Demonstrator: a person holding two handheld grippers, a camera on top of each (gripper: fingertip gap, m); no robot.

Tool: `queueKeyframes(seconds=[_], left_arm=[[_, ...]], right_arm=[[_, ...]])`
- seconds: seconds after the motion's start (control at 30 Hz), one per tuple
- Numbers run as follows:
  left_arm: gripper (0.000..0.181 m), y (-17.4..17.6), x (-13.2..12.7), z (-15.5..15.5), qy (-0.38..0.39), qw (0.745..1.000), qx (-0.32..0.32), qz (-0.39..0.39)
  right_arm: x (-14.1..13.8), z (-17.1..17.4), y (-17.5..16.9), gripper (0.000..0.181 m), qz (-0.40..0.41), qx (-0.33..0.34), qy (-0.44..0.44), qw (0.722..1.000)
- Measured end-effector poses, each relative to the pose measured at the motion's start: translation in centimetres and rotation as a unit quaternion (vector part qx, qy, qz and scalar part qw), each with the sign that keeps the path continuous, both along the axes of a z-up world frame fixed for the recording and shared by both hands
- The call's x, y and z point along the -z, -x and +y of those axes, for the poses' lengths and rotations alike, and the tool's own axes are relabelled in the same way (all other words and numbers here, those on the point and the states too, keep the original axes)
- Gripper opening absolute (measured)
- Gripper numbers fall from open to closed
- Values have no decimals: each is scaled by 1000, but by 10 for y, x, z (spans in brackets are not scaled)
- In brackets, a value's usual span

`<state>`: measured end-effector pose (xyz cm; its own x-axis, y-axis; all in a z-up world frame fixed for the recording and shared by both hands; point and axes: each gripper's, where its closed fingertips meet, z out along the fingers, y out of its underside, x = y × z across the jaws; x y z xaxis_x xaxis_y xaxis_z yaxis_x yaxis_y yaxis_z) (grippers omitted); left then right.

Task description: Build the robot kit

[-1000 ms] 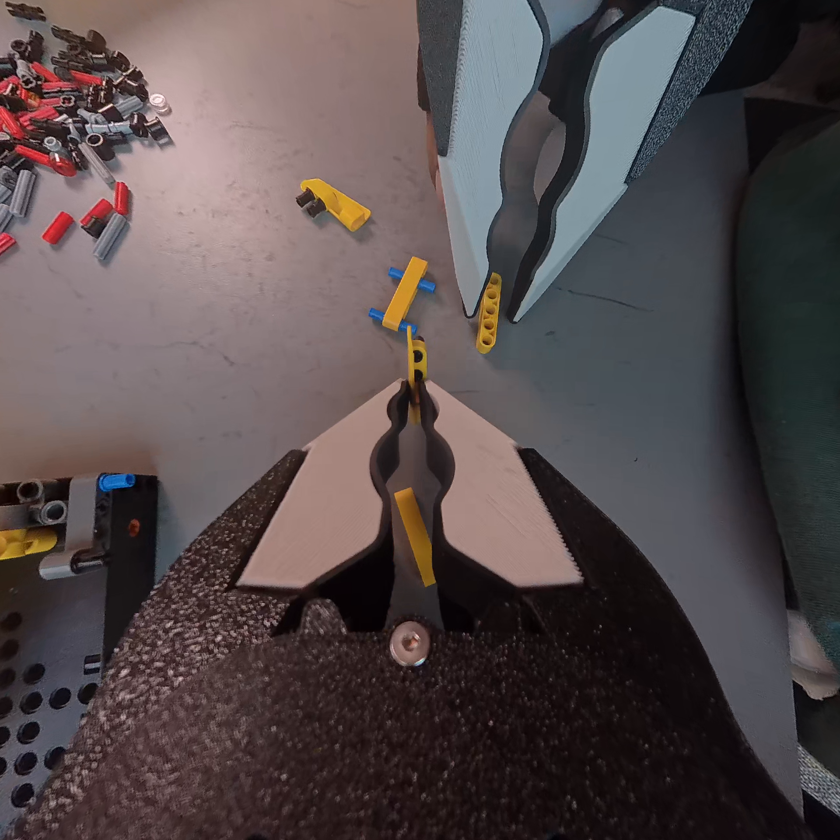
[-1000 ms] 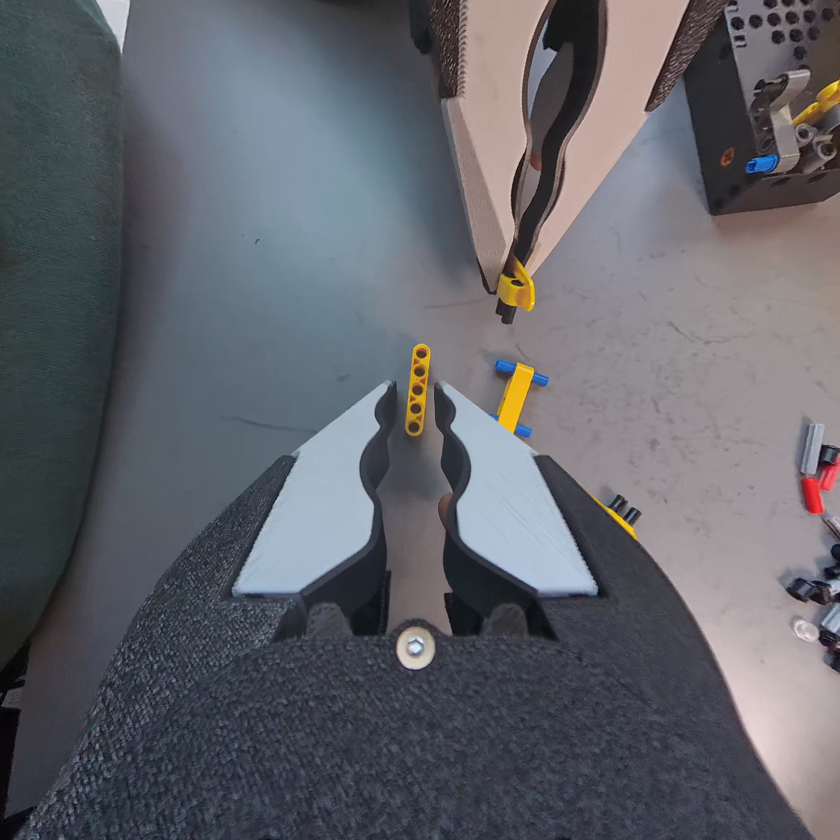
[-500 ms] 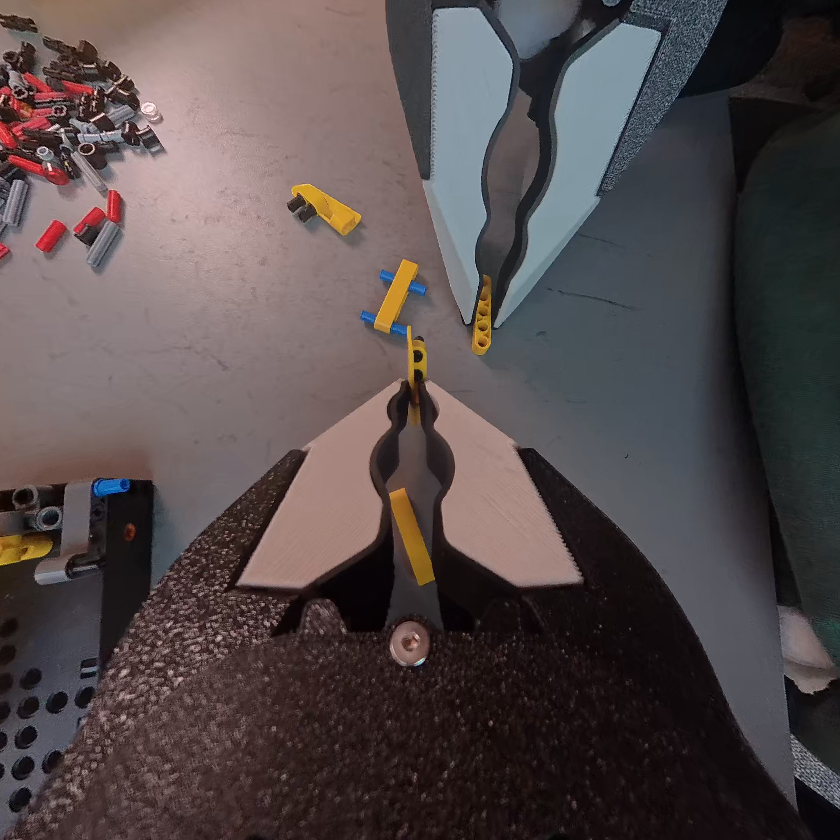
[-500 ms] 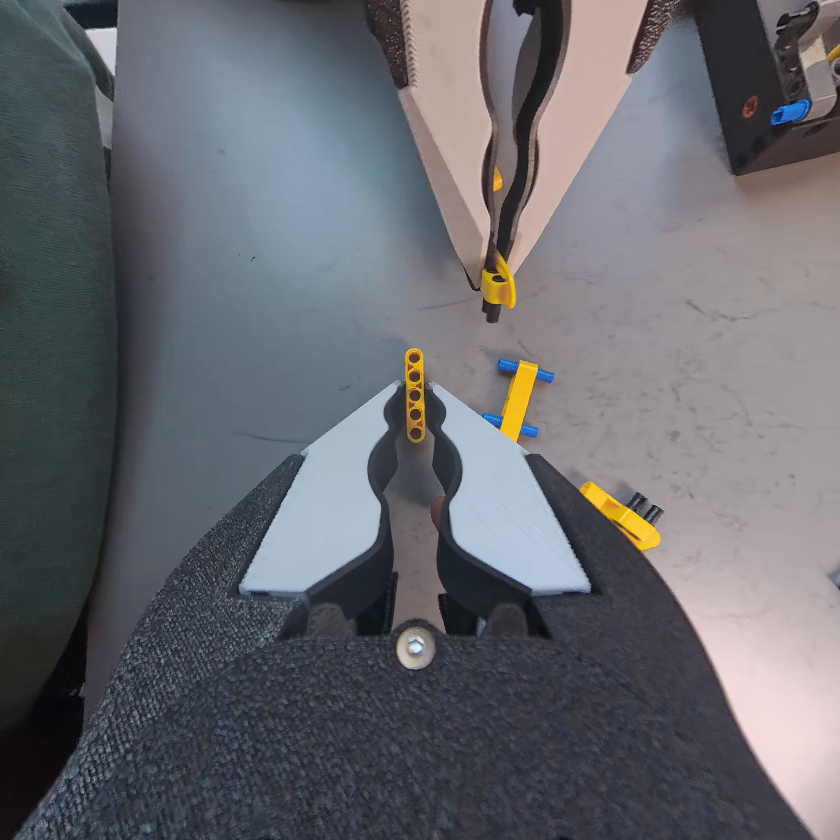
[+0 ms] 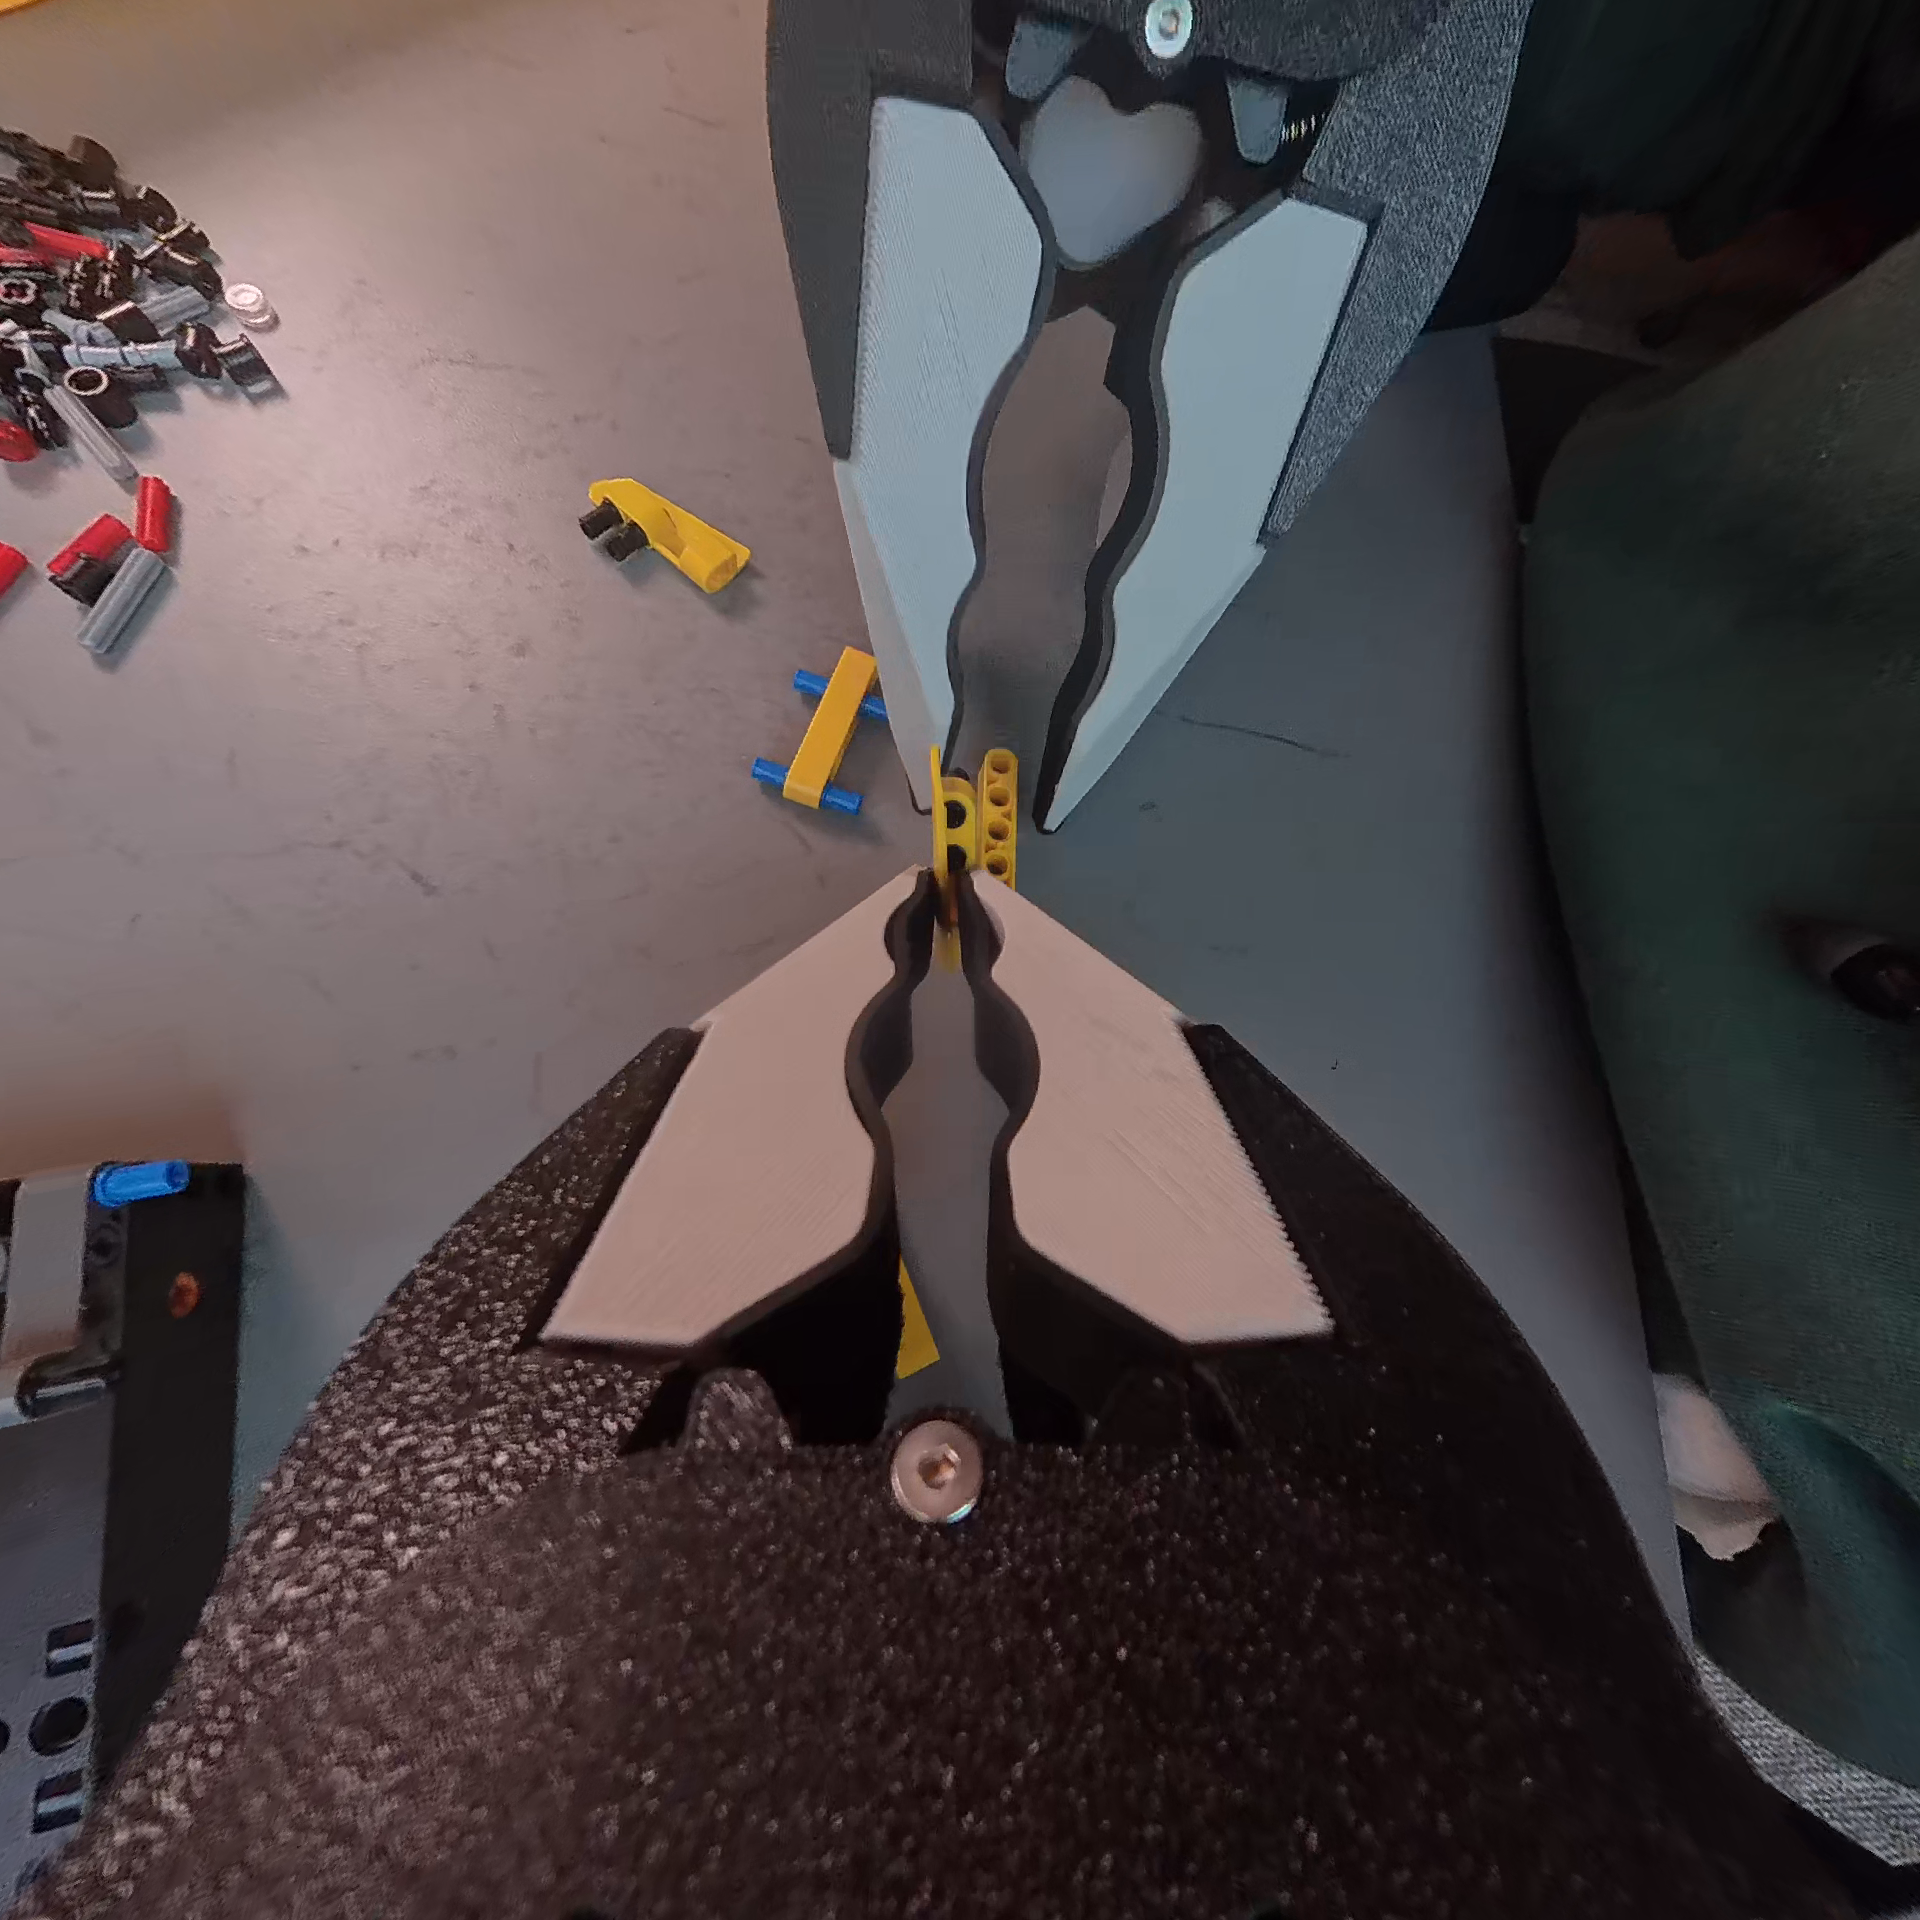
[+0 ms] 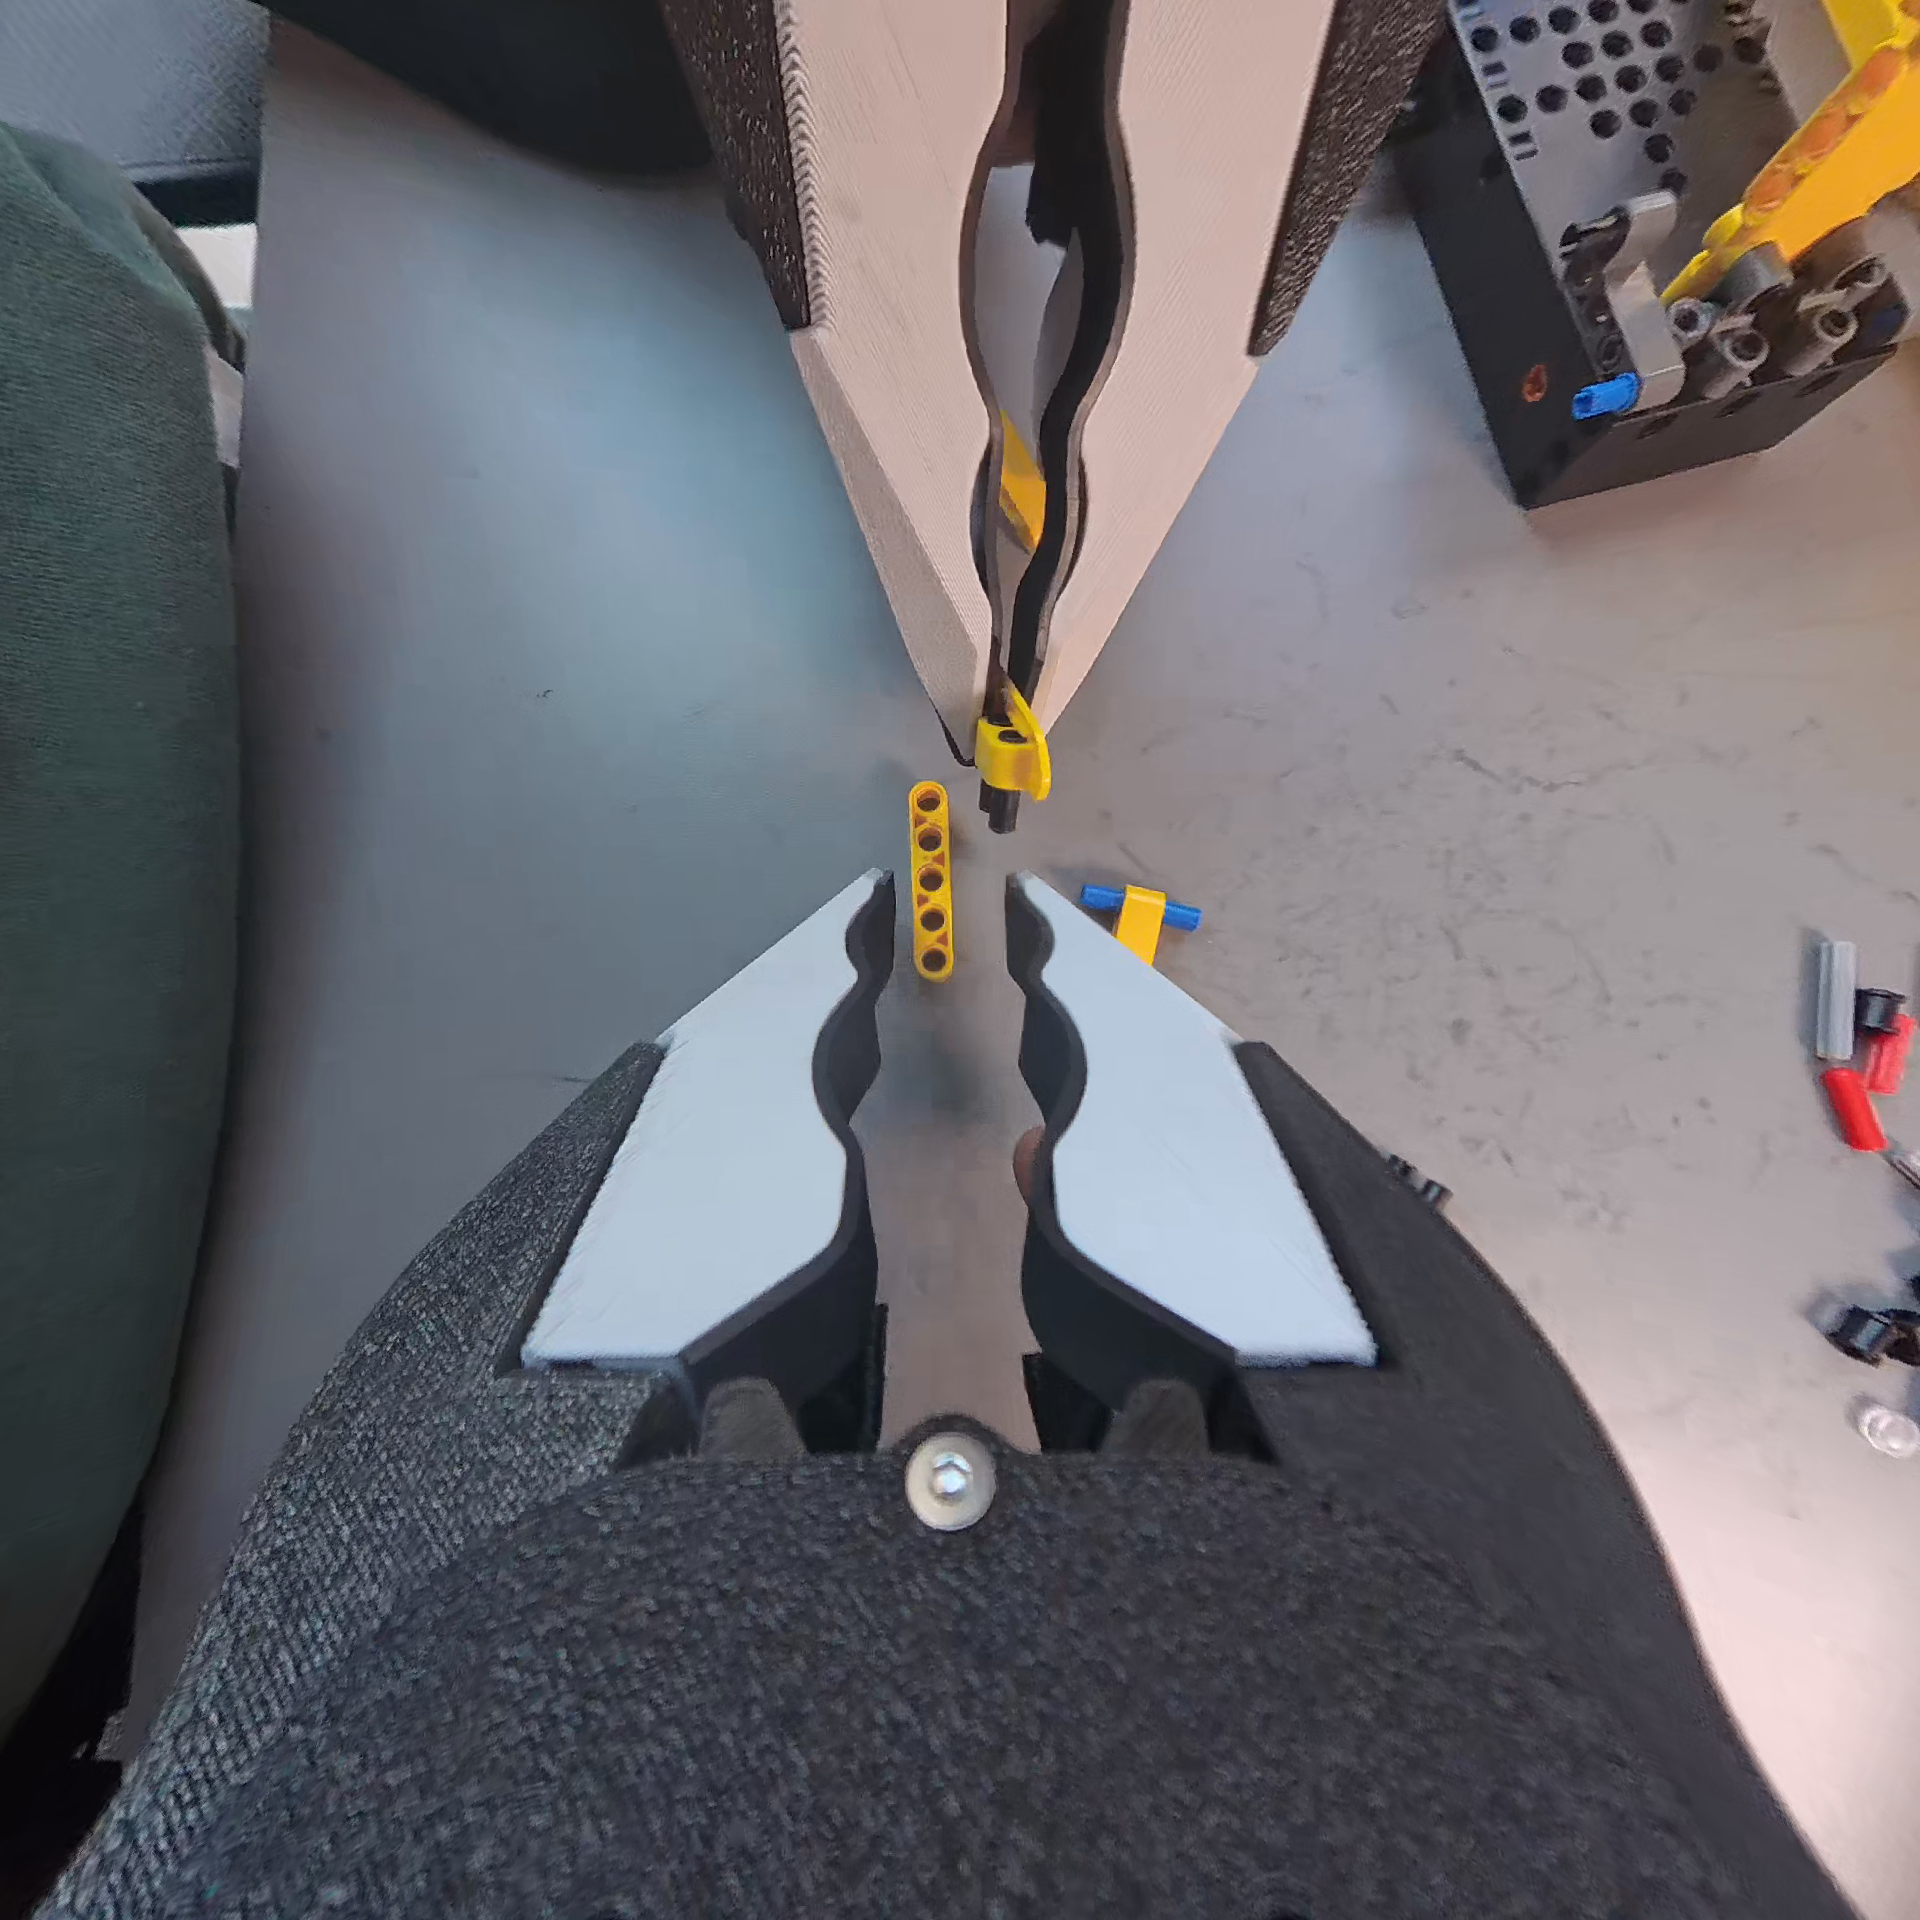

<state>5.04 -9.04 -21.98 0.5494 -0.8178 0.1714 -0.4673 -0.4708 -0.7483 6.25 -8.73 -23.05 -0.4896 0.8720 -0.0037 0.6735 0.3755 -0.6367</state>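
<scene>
Left gripper [image 5: 943, 883] is clenched on a small yellow piece with black pegs [image 6: 1010, 756], tips meeting the right gripper [image 6: 948, 883], whose jaws stand apart around a yellow five-hole beam [image 6: 930, 881] lying flat on the grey table [image 6: 1455, 790]. Only the left wrist view shows the heap of red, black and grey pegs [image 5: 94, 312] and a second yellow piece with black pegs [image 5: 665, 532]. One yellow bar with two blue pins [image 5: 826, 729] lies beside the tips. Only the right wrist view shows the black perforated block [image 6: 1621, 239] fully, carrying grey and yellow parts.
</scene>
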Motion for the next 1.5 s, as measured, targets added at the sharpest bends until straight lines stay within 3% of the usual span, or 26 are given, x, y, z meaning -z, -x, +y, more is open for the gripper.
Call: queueKeyframes(seconds=[0.13, 0.53, 0.57, 1.5], left_arm=[[3, -2, -1, 0, 8, 1000, 1, -14], [3, -2, 4, -2, 15, 1000, 8, -4], [3, -3, 3, -3, 16, 1000, 9, -4], [3, -6, 6, -3, 14, 1000, 13, 0]], right_arm=[[-13, 6, -9, 21, 26, -4, 11, 1000], [10, -9, -5, 14, -1, -19, -5, 1000], [10, -8, -5, 7, -3, -17, -4, 1000], [10, 0, -13, 9, 1, -25, -6, 1000]])
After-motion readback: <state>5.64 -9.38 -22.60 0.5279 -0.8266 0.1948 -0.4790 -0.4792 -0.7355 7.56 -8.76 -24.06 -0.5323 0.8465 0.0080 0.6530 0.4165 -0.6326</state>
